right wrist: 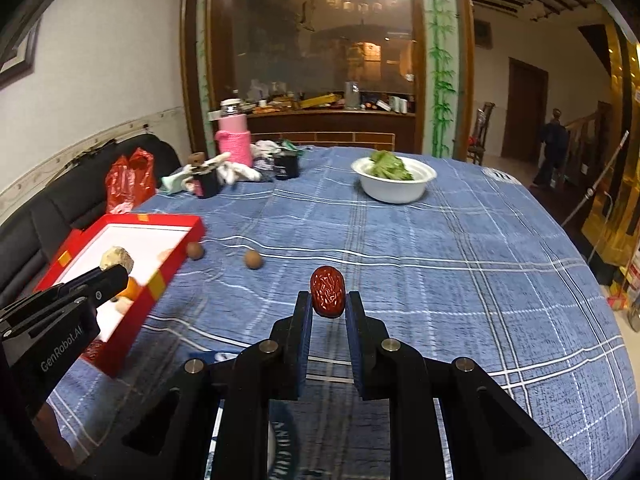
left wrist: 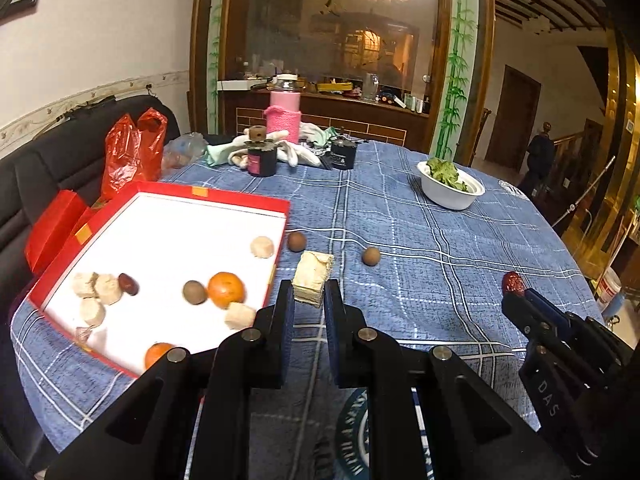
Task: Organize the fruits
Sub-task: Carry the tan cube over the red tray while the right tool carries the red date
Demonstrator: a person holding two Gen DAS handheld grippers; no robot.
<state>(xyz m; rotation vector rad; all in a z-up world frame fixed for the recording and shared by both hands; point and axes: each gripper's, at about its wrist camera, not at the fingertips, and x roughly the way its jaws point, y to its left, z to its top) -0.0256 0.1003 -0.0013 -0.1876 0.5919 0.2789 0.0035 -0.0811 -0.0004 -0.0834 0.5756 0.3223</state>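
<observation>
Fruits are split between the red tray at left, which holds two oranges, a date and pale blocks, and the tabletop, where two brown longans lie just beside it. The left tool is clamped on a pale, layered block, likely crumbly, so best held by its flat sides. The right tool pinches a wrinkled red date across its middle: light, firm, slightly yielding.

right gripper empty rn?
No: in the right wrist view the right gripper is shut on a wrinkled red date, held clear above the blue checked tablecloth.
</observation>
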